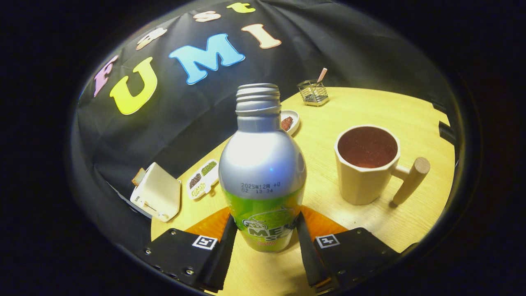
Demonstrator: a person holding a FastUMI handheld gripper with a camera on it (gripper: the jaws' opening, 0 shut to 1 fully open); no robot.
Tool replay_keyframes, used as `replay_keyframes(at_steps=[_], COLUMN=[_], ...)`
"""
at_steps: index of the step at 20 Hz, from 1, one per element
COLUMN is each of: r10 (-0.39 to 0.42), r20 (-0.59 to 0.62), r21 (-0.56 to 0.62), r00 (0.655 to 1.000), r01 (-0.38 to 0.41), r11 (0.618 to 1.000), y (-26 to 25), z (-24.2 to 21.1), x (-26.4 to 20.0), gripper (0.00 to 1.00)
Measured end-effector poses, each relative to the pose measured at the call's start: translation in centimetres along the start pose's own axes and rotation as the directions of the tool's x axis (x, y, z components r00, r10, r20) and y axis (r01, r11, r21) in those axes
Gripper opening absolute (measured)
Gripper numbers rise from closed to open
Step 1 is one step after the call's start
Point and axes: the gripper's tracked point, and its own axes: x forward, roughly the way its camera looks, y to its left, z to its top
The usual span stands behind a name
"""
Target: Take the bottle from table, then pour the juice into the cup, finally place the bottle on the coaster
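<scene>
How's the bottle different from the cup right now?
The bottle is tall, silver and green, narrow-necked; the cup is squat, cream, wide-mouthed with a wooden handle. The bottle stands between the gripper fingers over an orange coaster; the cup stands free beyond them. Both are upright and uncapped.

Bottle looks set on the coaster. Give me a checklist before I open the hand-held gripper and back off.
1. Bottle upright between the fingers: ok.
2. Orange coaster under the bottle, showing on both sides of it: ok.
3. Bottle base resting flat on the coaster: cannot tell, the base is hidden.
4. Cup holds dark red liquid, so the pour looks done: ok.
5. Hand-held gripper pressing both sides of the bottle: ok, not yet released.
6. Cup stands apart from the bottle, beyond one finger, off the retreat line: ok.
</scene>
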Motion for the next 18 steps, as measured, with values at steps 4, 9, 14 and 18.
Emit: replay_keyframes(at_steps=[4, 9, 14, 18], r10=[0.002, -0.003, -0.013, -0.027], r20=[0.044, 0.089, 0.112, 0.139], r21=[-0.082, -0.213, -0.265, -0.286], r00=[0.999, 0.996, 0.994, 0.99], r01=[0.002, 0.022, 0.042, 0.067], r11=[0.997, 0.977, 0.963, 0.956], y=[1.3, 3.0, 3.7, 3.5], z=[0.2, 1.0, 1.6, 2.4], x=[1.2, 3.1, 5.7, 7.5], gripper=[0.72, 0.72, 0.73, 0.73])
